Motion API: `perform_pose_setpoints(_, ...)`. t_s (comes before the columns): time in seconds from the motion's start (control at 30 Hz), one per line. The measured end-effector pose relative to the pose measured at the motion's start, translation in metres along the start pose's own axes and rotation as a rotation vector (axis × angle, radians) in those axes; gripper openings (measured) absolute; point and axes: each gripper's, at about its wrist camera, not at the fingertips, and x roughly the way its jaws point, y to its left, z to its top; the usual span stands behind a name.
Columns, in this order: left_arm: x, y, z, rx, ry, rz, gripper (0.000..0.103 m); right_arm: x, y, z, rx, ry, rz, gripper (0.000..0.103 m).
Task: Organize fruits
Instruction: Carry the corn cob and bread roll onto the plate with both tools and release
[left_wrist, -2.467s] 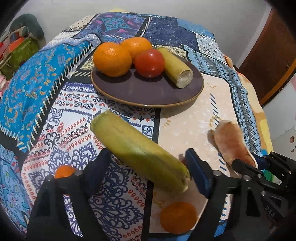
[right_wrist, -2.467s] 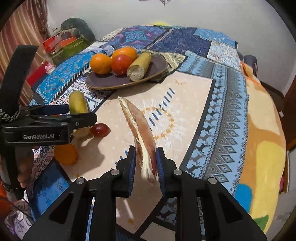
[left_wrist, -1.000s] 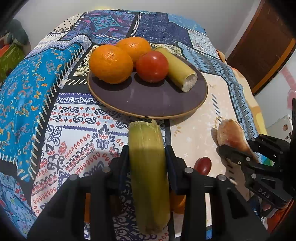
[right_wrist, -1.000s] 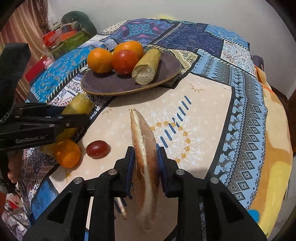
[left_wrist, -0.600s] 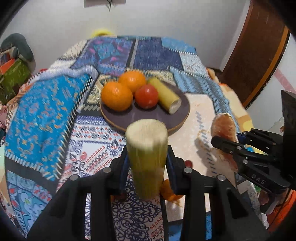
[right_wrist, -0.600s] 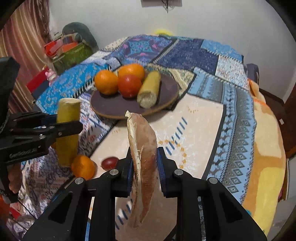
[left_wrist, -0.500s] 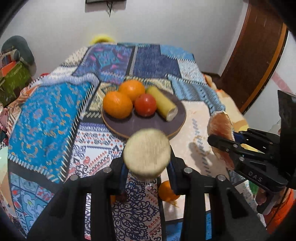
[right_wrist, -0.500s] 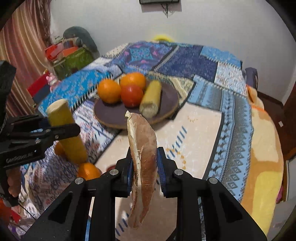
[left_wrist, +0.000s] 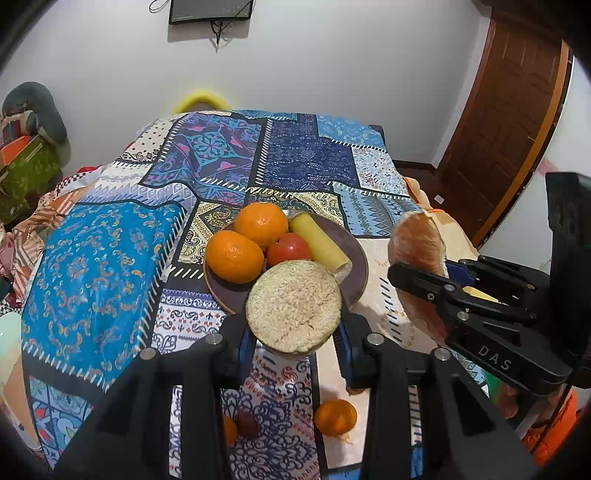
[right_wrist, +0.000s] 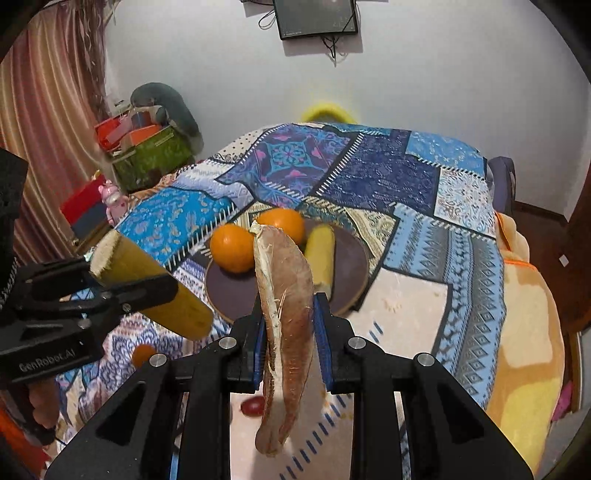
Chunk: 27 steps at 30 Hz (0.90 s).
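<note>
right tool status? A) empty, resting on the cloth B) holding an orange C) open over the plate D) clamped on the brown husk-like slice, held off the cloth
D: the right tool has both pads pressed on the brown slice, which hangs in the air above the patterned cloth.

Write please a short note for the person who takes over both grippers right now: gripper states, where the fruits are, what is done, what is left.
Left gripper: shut on the yellow-green stalk, off the cloth.
Right gripper: shut on the brown slice, also in the air.
Plate: two oranges, a tomato, a short stalk.
Loose on the cloth: small orange, dark red fruit, one more orange piece.
Left: probably plate both held items, then the loose ones.
</note>
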Motion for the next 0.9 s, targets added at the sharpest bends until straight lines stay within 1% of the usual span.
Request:
perform_pose_setpoints(0.2,0.021,0.005,0.005,0.000,0.036,-0.010,0.037,0.020,0.002,0.009,-0.001,0.014,0.019,0.021)
perform_pose_setpoints(0.4,0.033,0.008,0.016,0.007,0.029,-0.014,0.037,0.046,0.004,0.015,-0.008,0.043,0.036,0.021)
perform_pose_setpoints(0.67,0.055,0.018,0.031,-0.030,0.030,-0.028,0.037,0.073,-0.005,0.021,0.009,0.073,0.054,0.021)
perform_pose_setpoints(0.8,0.061,0.021,0.034,-0.038,0.016,-0.001,0.037,0.080,-0.007,0.023,0.002,0.080,0.051,0.022)
perform_pose_setpoints(0.9,0.062,0.026,0.035,-0.049,0.015,-0.007,0.037,0.081,-0.008,0.025,0.003,0.076,0.055,0.024)
